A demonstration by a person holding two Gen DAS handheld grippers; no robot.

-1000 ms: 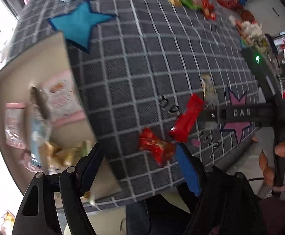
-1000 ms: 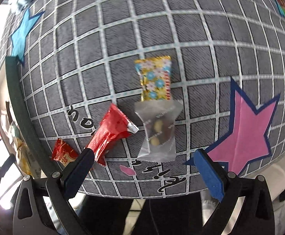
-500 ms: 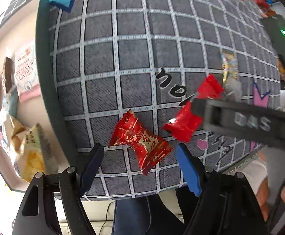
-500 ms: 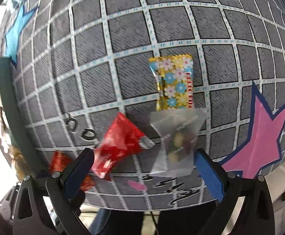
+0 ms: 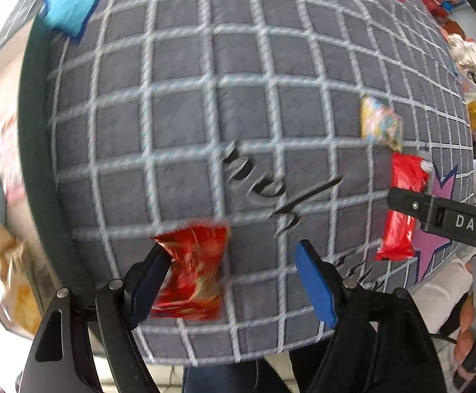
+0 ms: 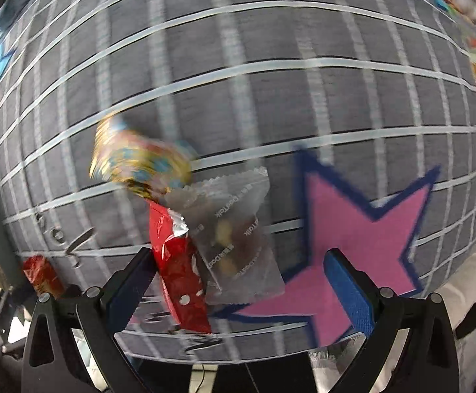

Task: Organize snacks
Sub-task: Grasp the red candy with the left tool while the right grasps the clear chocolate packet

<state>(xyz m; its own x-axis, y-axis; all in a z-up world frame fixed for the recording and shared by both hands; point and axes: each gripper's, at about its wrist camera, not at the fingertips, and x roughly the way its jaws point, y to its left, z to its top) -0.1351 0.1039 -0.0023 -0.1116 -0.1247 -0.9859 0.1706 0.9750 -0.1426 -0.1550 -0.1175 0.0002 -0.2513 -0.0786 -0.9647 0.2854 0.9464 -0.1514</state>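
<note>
Snacks lie on our grid-patterned worktop (image 5: 238, 65): a red packet (image 5: 190, 271) touches our left gripper's (image 5: 234, 283) spread fingers; a long red wrapper (image 6: 179, 271) sits between our right gripper's (image 6: 241, 290) released fingers.

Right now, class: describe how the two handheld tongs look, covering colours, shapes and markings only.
Both the left tongs and the right tongs have black plastic linkage arms with silver rivets, ending in flat blue textured pads. White letters "DAS" mark the right tongs' side.
</note>
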